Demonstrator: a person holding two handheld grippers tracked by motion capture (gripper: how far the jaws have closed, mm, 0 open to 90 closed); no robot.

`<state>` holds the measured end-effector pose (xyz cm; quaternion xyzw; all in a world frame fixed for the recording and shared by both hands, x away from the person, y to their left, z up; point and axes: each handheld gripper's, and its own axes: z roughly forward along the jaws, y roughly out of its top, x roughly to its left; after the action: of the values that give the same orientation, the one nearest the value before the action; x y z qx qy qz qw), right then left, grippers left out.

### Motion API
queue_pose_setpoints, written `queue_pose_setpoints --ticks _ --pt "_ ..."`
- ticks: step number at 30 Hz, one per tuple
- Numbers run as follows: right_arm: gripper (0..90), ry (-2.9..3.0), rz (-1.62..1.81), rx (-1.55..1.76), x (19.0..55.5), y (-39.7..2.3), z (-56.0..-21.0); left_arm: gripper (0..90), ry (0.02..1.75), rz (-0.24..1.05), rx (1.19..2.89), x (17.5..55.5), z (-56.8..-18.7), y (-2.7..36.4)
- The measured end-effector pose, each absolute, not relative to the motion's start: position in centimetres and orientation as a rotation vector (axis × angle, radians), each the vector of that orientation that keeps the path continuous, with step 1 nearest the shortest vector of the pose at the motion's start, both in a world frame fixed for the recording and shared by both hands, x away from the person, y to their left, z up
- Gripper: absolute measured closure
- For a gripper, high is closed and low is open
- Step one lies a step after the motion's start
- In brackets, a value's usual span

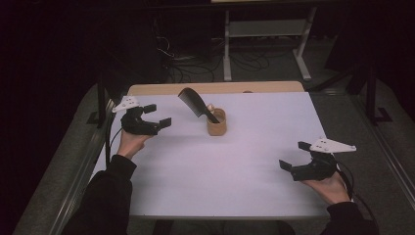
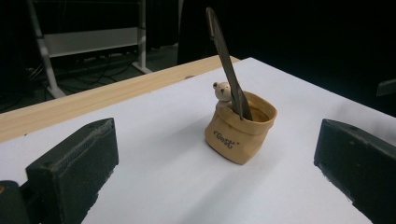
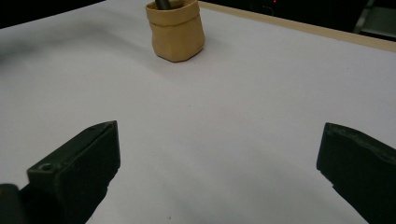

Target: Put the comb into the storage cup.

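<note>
On the counter (image 1: 220,166) there was a plain white sheet covering nearly the whole top, with a strip of bare light wood showing along the far edge. Room around it was super dark, just a white metal rack (image 1: 264,29) and a tangle of cables (image 1: 195,61) on the floor behind.

Toward the far middle of the sheet sat a little tan sack-shaped holder (image 1: 216,123), with a dark comb (image 1: 195,104) stuck in it, leaning up and to the left in the high view. The left tongs (image 1: 155,115) hovered just left of the holder, jaws spread wide and gripping nothing. The right tongs (image 1: 294,155) were well apart from it, near the front right of the sheet, also wide open and empty.

The left gripper view got the good stuff: a tiny bear figure (image 2: 223,92) peeking over the holder's (image 2: 239,133) rim beside the comb (image 2: 226,60), plus dark lettering on the front. The right gripper view caught the plain back side of the holder (image 3: 176,32) at the top of the frame, no print visible.
</note>
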<state>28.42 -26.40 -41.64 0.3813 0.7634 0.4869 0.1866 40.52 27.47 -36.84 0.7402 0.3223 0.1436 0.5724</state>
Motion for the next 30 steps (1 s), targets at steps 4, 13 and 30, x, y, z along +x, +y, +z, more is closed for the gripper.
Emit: queue_pose_setpoints --ticks 4,13,30 --pt "0.0 2.148 1.372 1.073 28.4 -26.4 -41.6 0.0 0.756 0.339 1.733 40.1 -36.9 27.9" --pt "0.0 2.149 1.372 1.072 28.4 -26.4 -41.6 0.0 0.76 0.347 1.722 39.0 -37.0 28.7" --pt "0.0 2.162 1.358 1.073 28.4 -26.3 -41.8 0.0 0.796 0.354 1.711 37.2 -38.7 30.5"
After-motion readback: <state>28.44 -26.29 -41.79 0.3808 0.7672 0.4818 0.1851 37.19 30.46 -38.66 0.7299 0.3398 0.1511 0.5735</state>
